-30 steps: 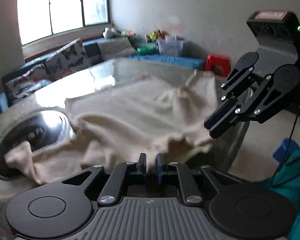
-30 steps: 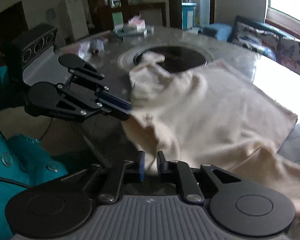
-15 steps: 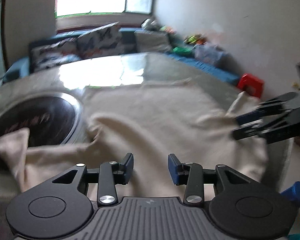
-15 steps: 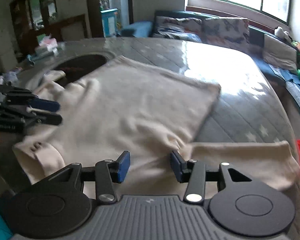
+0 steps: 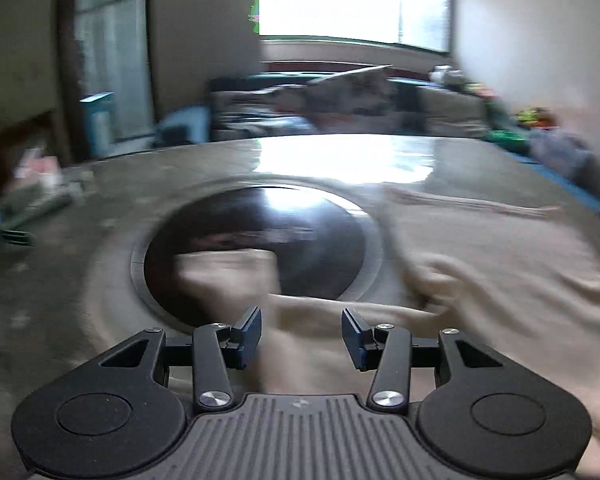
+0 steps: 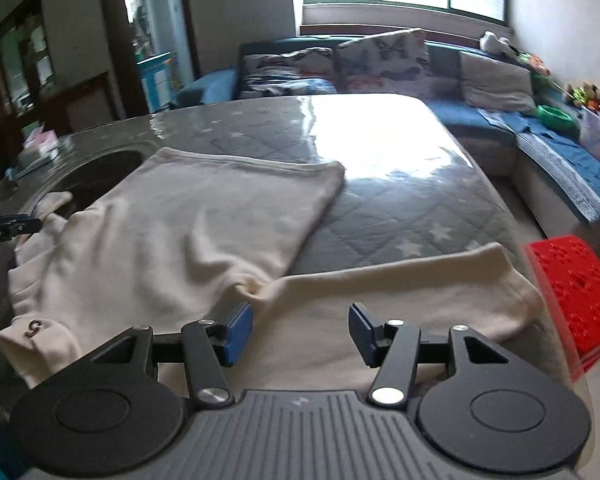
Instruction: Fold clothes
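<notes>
On table (image 6: 400, 200): cream garment (image 6: 180, 232), sleeve end in round black recess (image 5: 256, 232).

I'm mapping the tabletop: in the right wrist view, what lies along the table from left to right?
Dark round inset in the table → cream sweatshirt's spread body → grey quilted star-print cover → red perforated plastic stool.

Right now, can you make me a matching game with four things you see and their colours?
Things:
1. sweater
2. stool
3. round plate in the table
4. gripper pads

Colours:
A. red
B. blue
C. cream
D. black

Pairs: 1-C, 2-A, 3-D, 4-B
</notes>
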Demonstrator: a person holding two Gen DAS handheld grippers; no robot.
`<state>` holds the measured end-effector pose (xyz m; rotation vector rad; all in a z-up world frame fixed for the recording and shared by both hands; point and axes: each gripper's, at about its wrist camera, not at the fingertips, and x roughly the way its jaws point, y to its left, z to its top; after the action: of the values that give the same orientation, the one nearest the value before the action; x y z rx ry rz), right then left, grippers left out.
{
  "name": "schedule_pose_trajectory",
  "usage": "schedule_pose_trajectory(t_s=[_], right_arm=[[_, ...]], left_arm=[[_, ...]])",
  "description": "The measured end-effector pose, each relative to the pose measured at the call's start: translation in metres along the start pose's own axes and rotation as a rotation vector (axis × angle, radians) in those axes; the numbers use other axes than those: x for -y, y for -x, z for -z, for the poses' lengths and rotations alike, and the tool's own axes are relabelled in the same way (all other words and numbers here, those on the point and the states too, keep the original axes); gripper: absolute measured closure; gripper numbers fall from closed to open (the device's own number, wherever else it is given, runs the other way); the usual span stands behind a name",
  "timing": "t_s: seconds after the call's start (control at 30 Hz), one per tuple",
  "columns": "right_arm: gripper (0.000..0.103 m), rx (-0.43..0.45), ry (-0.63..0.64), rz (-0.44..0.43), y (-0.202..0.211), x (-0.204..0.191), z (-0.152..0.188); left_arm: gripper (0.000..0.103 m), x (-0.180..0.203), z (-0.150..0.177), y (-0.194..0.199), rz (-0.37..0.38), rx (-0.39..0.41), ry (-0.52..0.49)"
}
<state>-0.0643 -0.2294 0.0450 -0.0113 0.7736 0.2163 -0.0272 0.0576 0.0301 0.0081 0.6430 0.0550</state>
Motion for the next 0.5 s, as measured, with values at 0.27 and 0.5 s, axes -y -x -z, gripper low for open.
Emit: schedule_pose_trajectory(t_s=[0.27,0.5], right_arm=[[0.046,-0.013,-0.044,0.051,-0.008,0.013,0.006],[0.043,-0.010,-0.060,0.096,-0.013,0.021,0.009]], left_arm=[[0.079,-0.012,0.000,-0.022,-0.094,-0.020,-0.029],[0.096,-0.051,0.008,-0.001,-0.186,0.029,0.103]])
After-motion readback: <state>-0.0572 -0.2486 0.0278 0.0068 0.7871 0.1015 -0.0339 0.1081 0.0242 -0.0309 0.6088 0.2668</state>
